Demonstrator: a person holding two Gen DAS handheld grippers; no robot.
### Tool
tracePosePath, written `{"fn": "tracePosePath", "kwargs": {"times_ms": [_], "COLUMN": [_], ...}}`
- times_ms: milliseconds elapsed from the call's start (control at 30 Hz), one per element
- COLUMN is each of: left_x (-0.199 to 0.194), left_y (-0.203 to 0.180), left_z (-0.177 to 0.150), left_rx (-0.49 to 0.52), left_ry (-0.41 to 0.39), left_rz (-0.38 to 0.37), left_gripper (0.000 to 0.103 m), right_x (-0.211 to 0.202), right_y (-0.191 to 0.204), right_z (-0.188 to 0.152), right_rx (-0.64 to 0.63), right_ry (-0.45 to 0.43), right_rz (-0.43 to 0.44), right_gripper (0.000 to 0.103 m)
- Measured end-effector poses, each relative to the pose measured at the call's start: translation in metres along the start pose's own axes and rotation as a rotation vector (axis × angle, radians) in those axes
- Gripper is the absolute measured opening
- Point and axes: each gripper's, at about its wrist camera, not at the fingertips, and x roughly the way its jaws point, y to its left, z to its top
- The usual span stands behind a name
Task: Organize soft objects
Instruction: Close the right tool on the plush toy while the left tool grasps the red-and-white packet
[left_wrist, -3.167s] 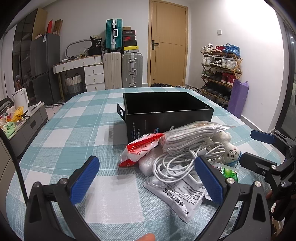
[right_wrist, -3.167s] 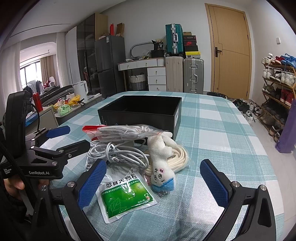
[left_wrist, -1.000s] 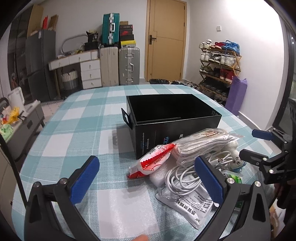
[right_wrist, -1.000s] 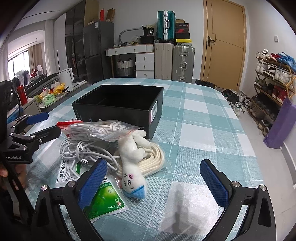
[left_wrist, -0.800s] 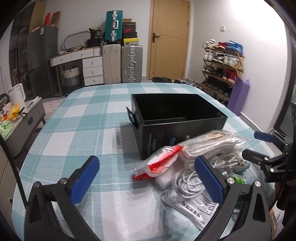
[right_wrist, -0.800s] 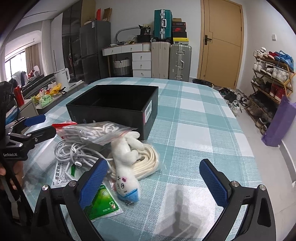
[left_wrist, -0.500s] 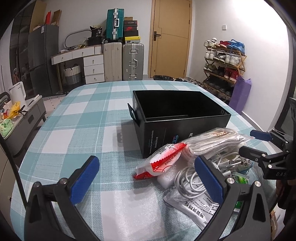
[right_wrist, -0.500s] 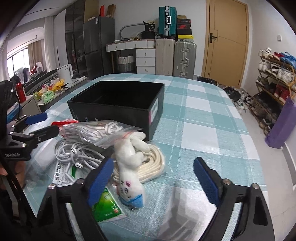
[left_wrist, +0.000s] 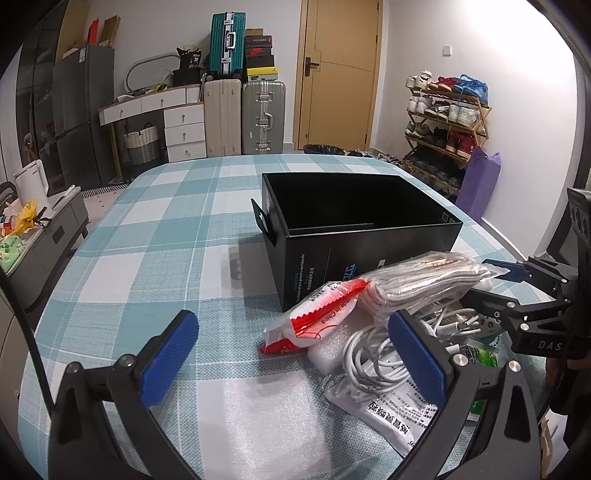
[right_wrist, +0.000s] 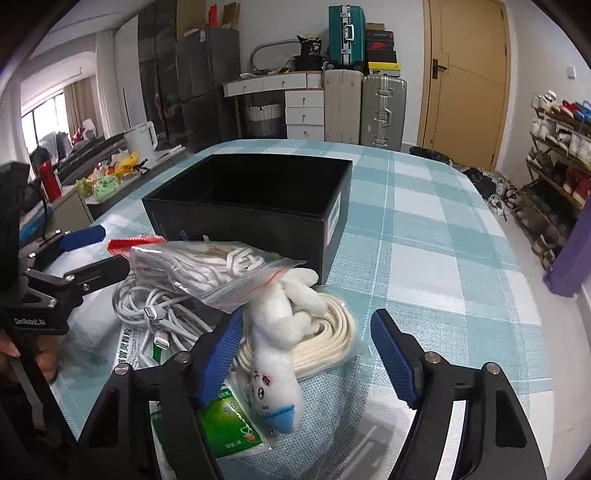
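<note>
Right gripper (right_wrist: 308, 354) over the pile, jaws just been closing around the plush (right_wrist: 275, 339) but not yet pressing it; left pad touching or just beside it, right pad well clear. Plush lies on the coiled rope (right_wrist: 325, 332), at 6 o'clock of the black box (right_wrist: 255, 206). Left gripper (left_wrist: 295, 358) released, holding nothing; bagged cord (left_wrist: 417, 284) at its 2 o'clock.

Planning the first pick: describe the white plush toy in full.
The white plush toy is a small fuzzy stuffed figure with a stitched face and blue tip. It lies face up, head toward the camera, across a coiled cream cord, its far end under a zip bag. The right gripper, jaws just closing, straddles it without visible contact.
</note>
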Motion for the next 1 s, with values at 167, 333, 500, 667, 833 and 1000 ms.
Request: {"fn": "tracePosePath", "kwargs": {"times_ms": [167,333,500,667,833,1000], "left_x": [0.0,-0.001,-0.001,-0.001,0.004,0.008], "left_y": [0.0,0.0,0.001,0.005,0.012,0.017], "left_z": [0.0,-0.001,-0.001,-0.001,0.0,0.001], "left_rx": [0.0,-0.003,-0.004,-0.023,-0.049,-0.07], "left_ry": [0.0,-0.006,-0.005,0.001,0.014,0.028], "left_rz": [-0.004,-0.003,-0.001,0.012,0.023,0.015], "left_gripper": [0.103,0.103,0.103,0.103,0.102,0.098], "right_x": [0.003,0.005,0.003,-0.006,-0.018,-0.028], "right_y": [0.004,0.005,0.003,0.004,-0.001,-0.01], "right_z": [0.0,-0.001,-0.003,-0.007,-0.012,-0.019], "right_rx": [-0.018,-0.023,-0.016,-0.008,0.008,0.038], "right_ry": [0.013,0.023,0.018,0.001,-0.023,-0.041], "right_rz": [0.016,0.042,0.06,0.06,0.036,0.018], "right_gripper": [0.054,0.043,0.039,0.038,0.038,0.038]}}
